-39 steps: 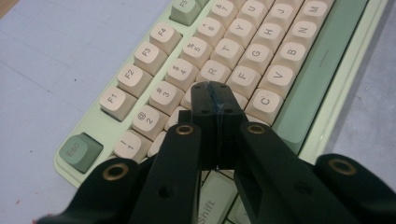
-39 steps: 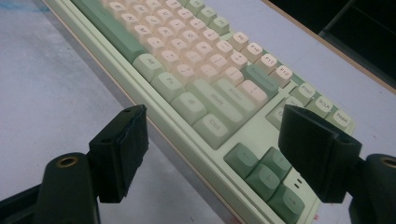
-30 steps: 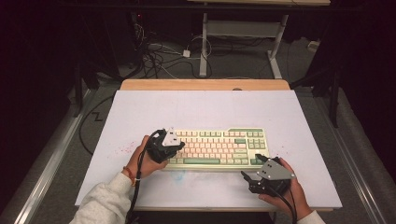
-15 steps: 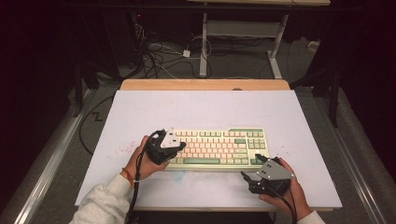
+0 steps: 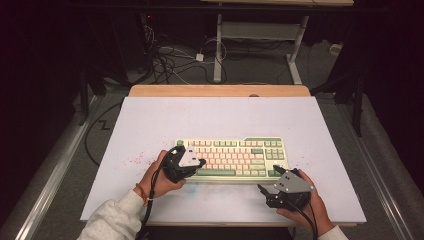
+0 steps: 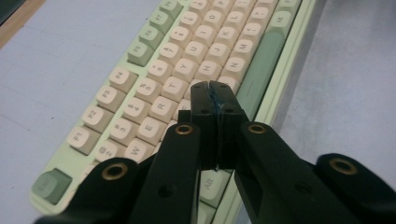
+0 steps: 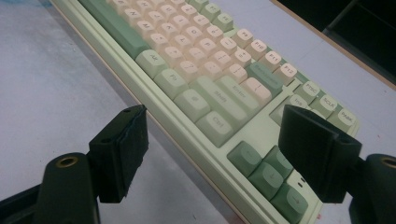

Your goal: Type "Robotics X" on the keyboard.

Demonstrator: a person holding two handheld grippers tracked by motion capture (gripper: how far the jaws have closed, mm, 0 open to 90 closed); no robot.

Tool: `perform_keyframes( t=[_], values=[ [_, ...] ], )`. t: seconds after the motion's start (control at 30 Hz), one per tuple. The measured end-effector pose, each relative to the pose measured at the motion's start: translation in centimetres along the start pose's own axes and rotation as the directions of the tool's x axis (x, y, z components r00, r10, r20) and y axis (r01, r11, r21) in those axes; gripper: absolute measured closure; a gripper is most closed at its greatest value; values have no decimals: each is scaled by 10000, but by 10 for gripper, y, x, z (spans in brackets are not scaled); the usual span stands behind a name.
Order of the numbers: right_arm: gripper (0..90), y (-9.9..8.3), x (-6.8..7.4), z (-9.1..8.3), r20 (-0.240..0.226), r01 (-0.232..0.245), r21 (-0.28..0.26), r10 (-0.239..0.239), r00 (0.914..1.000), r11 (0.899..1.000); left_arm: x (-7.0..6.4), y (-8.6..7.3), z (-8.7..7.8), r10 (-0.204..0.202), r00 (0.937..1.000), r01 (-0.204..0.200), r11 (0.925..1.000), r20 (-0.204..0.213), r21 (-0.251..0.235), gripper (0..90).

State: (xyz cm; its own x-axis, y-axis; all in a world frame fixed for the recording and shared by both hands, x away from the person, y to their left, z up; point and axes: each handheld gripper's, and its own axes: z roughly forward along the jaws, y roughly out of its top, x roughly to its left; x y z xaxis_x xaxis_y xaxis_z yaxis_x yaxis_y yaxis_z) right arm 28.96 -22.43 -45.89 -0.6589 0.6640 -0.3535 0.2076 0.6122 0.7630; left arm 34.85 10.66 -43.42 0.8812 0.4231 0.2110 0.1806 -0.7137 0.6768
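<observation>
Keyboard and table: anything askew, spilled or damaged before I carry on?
The keyboard lies square and looks intact. The one oddity is a scatter of pinkish-red specks on the white table, left of the left gripper; I cannot tell what they are.

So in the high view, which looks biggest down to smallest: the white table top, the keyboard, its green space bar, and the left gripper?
1. White table top, by far the largest.
2. Keyboard.
3. Left gripper, shut over the keys.
4. Green space bar.
The last two look close in length, so that ranking is unsure; the gripper is bulkier.
</observation>
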Motion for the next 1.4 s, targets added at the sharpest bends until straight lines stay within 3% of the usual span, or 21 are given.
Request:
perform_keyframes(
  t=[0.33, 0.7, 0.8, 0.93, 1.13, 1.4],
  values=[
    [244, 0, 2, 1, -59, 123, 130, -123, 9999, 9998, -10, 2, 16, 391, 9985, -411, 9978, 387, 523, 863],
    [244, 1, 5, 2, -103, 305, 166, -303, 9995, 9994, -9, 0, 22, 411, 9986, -435, 9964, 343, 731, 864],
    [244, 1, 5, 2, -97, 318, 149, -317, 9995, 9994, -10, -1, 27, 430, 9974, -483, 9943, 573, 950, 872],
    [244, 1, 5, 2, -112, 356, 192, -354, 9993, 9992, -11, 2, 26, 587, 9973, -623, 9942, 437, 873, 866],
    [244, 0, 4, 1, -70, 309, 156, -308, 9995, 9994, -3, 4, 11, 292, 9993, -300, 9989, 236, 352, 854],
    [247, 1, 3, 0, -1, 282, 58, -282, 9996, 9996, 5, -2, -1, 142, 9999, -142, 9999, -81, 63, 795]
  ],
)
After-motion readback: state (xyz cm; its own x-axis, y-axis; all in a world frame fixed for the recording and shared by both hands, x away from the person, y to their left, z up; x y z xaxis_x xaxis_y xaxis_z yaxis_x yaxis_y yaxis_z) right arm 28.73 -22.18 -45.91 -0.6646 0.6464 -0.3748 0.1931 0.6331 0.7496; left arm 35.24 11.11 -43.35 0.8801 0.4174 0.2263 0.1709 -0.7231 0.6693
